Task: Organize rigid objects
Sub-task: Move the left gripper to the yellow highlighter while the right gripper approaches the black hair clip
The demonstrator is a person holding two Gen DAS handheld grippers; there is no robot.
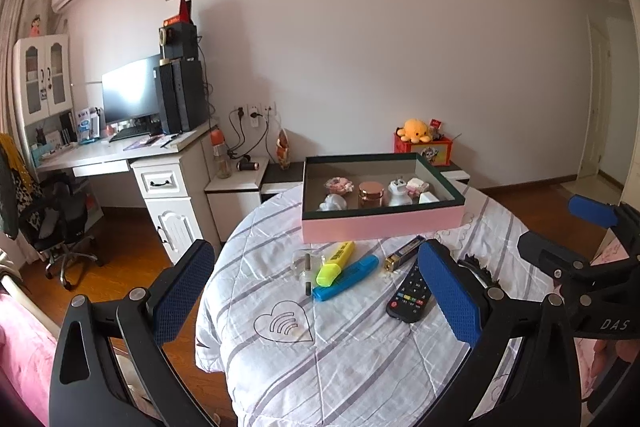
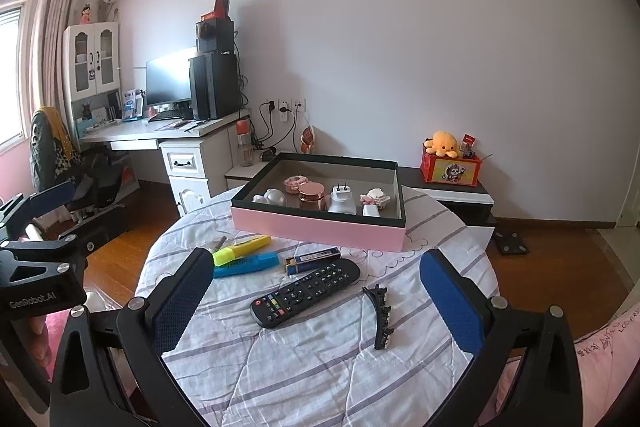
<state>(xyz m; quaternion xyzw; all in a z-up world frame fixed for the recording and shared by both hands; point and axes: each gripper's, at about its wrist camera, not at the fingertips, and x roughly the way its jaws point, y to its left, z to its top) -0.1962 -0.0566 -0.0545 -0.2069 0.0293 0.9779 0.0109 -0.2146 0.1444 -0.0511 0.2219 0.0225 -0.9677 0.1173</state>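
Both grippers, left [image 1: 316,303] and right [image 2: 316,303], hover spread above table [image 2: 304,379].

Left gripper [image 1: 316,291]: matte black frame, blue dimpled finger pads [image 1: 448,291], silver pivot screws. Right gripper [image 2: 318,301]: identical build. White lettering "GenRobot.AI" and "DAS" on the housings.

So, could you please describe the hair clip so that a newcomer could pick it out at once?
Start at the round table with the striped white quilted cloth and find the long black remote control near its middle. Just right of it lies the slim black toothed hair clip, the only thin, jagged-edged thing there.
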